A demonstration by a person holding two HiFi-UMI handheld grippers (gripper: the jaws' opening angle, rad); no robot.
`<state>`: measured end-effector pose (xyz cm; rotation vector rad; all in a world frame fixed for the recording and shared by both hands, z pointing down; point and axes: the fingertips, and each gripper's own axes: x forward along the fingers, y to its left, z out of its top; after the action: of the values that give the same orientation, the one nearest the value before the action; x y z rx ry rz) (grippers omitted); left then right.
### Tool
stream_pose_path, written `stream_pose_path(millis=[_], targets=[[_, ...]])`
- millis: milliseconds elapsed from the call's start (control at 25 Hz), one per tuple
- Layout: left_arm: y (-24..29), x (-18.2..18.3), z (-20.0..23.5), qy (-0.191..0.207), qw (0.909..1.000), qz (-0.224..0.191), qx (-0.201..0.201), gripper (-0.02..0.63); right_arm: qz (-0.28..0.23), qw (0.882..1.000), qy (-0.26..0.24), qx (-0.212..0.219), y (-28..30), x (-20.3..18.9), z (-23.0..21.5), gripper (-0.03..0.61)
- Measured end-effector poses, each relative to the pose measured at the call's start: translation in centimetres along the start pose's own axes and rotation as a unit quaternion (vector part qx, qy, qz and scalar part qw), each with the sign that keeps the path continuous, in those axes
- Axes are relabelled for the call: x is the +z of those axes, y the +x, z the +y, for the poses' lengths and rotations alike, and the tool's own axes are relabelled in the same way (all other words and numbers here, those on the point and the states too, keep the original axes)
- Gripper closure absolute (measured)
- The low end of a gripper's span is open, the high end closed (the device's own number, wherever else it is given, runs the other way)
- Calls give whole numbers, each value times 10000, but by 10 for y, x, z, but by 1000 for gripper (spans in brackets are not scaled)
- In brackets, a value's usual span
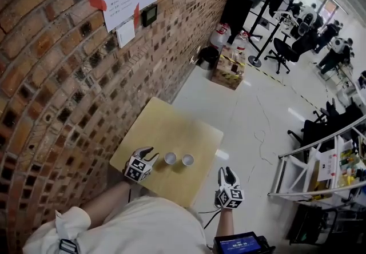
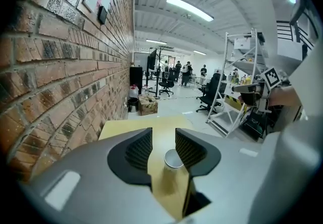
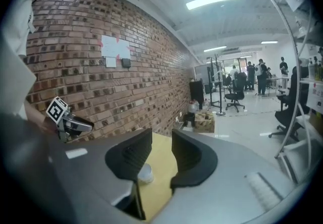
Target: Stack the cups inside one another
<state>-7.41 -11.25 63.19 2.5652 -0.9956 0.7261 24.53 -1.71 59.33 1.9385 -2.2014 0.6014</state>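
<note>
Two small white cups stand side by side near the front edge of the yellow table [image 1: 166, 127]: the left cup [image 1: 170, 158] and the right cup [image 1: 187, 160]. My left gripper [image 1: 146, 152] is over the table's front left corner, just left of the cups, open and empty. In the left gripper view one cup [image 2: 173, 159] stands ahead, close to the right finger [image 2: 191, 150]. My right gripper [image 1: 227, 174] hangs off the table's right edge, open and empty. In the right gripper view a cup [image 3: 145, 173] is half hidden behind the left finger [image 3: 132, 155].
A brick wall [image 1: 63, 75] runs along the table's far left side. A white shelf rack [image 1: 320, 173] stands to the right. A cardboard box [image 1: 229, 68] and canisters sit farther along the wall. Office chairs and people are in the distance. A small screen [image 1: 237, 243] is by my right arm.
</note>
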Motion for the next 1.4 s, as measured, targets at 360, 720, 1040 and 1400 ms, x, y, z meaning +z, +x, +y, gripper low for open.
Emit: stream_pose_path(millis=[360,720,1040,1400], targets=[[2,-17,-6,76,9997,220,-73,453,944,9946,-208,380,41,-65,36,461],[-13,-47,-2,84,9988,477,14,449,2154,9368,-2491,1179,104,-132,97,462],[-27,-57,4,-110,9984,526,190,450,3023,8419,-4165,1624,143,-198,116,462],[-43,-71,15,-398,9968,562,418,451,3523,8000,-4602,1551,166,-233,107,507]])
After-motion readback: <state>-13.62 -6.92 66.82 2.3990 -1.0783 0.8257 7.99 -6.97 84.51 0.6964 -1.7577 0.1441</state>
